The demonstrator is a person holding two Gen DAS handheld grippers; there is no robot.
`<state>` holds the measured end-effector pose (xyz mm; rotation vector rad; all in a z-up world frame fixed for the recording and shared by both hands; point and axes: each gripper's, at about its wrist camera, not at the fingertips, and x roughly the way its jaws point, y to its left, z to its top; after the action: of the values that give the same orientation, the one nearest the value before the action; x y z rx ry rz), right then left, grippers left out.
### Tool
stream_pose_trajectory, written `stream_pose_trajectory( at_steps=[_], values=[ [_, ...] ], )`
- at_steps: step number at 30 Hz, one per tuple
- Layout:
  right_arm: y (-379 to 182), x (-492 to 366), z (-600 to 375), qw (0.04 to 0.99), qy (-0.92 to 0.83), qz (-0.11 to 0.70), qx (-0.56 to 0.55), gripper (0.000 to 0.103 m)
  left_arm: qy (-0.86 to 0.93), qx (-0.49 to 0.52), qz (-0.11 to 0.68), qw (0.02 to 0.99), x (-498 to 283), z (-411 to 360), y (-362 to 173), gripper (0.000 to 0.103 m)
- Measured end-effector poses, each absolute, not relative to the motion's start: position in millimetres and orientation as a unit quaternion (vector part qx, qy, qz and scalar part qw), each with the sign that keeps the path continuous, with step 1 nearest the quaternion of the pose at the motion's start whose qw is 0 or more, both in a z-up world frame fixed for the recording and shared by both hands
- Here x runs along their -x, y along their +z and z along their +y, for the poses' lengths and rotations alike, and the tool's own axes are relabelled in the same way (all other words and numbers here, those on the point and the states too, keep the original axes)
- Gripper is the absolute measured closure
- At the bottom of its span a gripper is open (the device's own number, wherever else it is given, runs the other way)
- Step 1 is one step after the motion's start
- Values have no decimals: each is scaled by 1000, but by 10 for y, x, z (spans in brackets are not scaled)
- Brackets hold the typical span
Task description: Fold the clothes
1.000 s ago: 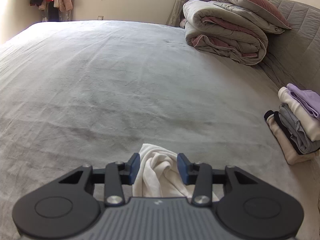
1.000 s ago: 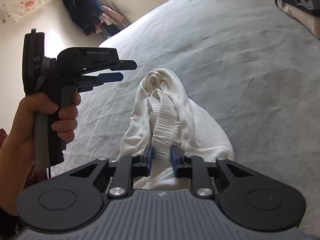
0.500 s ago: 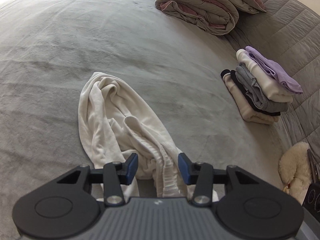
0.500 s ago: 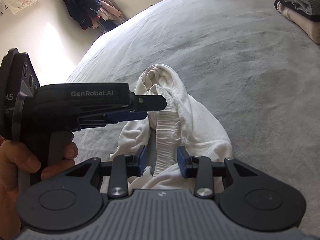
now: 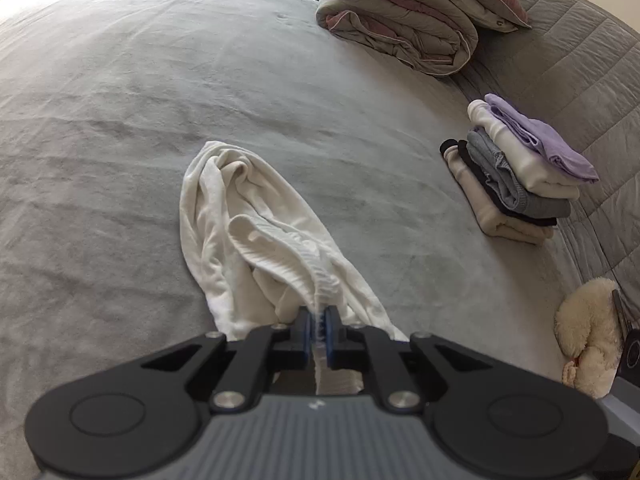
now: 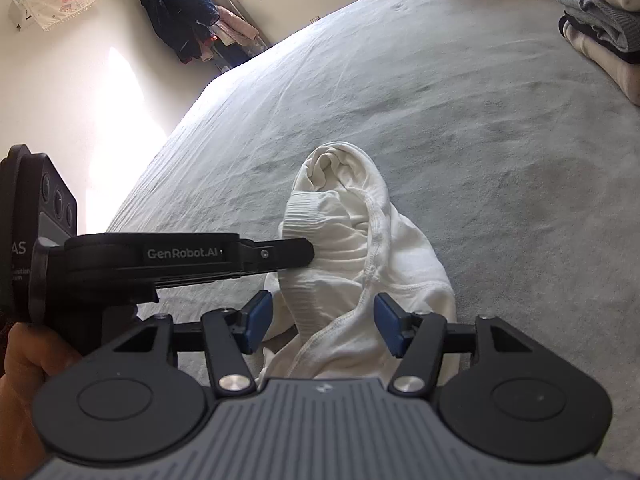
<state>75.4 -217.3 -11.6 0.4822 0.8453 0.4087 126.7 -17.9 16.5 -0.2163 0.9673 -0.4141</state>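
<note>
Left wrist only: plush toy.

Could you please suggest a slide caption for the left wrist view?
Left gripper shut on the ribbed band of a crumpled white garment lying on a grey bed.

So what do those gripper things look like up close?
Each gripper, left and right, has black arms, silver screws, blue pads and a ribbed grey body. The left one's side reads "GenRobot.AI" in white. A bare hand holds it; no sleeve or cable shows.
</note>
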Motion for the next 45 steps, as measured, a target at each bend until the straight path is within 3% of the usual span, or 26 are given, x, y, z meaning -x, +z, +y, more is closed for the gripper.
stream_pose_trajectory(
  at_steps=[13, 25, 29, 33, 41, 45],
  values=[
    [-75, -693, -2123, 868, 193, 395, -229, 39, -103, 165, 405, 893, -634, 1047, 469, 97],
    [-239, -701, -1781, 856, 218, 427, -193, 39, -49, 265, 397, 878, -223, 1834, -323, 96],
    [-198, -598, -1651, 852, 248, 430, -168, 39, -75, 273, 401, 871, -214, 1839, -353, 95],
    [-96, -409, -1566, 854, 273, 424, -129, 39, -77, 265, 395, 876, -176, 1773, -332, 72],
    [-79, -21, -1291, 828, 350, 436, -38, 39, -84, 275, 407, 867, -142, 1696, -374, 72],
    [-209, 68, -1132, 810, 362, 461, 8, 39, -96, 270, 418, 862, -140, 1602, -406, 64]
  ],
)
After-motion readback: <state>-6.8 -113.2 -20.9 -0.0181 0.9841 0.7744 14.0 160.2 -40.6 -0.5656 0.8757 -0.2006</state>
